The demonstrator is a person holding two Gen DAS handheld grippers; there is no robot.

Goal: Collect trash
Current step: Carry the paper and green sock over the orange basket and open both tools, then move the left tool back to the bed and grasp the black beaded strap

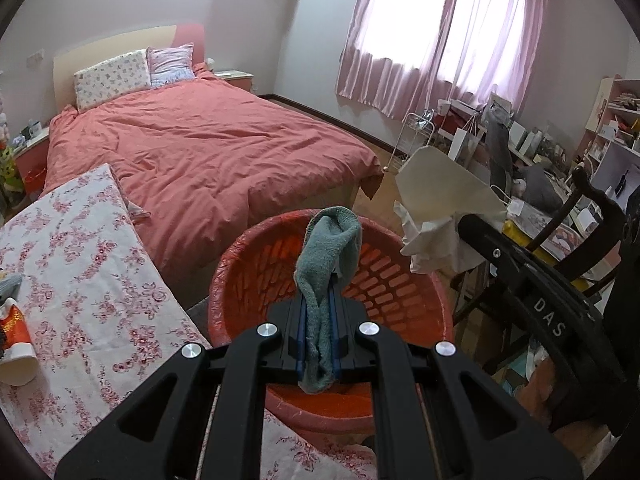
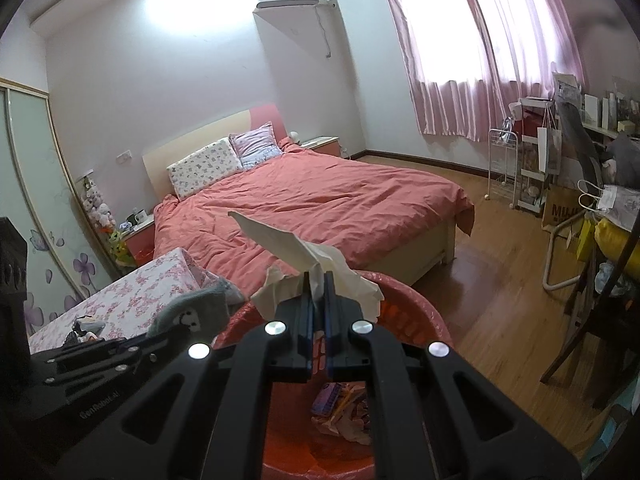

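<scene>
Left gripper [image 1: 319, 320]: we see its jaws pressed narrow on a grey-green sock [image 1: 326, 264], held above the red basket [image 1: 240, 264]. The toe of the sock folds over beyond the fingertips; its lower end hangs behind the jaws.
Right gripper [image 2: 317, 296]: closed on white tissue paper [image 2: 296, 256], also over the basket. How much paper is between the jaws we cannot tell, the fingers hide it.
Basket content: in the right wrist view we see wrappers [image 2: 340, 404] at the bottom, partly covered by the gripper body; we cannot make out what each piece is.
Floral table cover [image 1: 80, 272]: beside the basket. A cup [image 1: 16, 344] lies on it, cut off by the frame edge.
Bed [image 2: 320, 200]: behind the basket, with pink cover.
Desk side at right: crowded and blurred, items not readable.
</scene>
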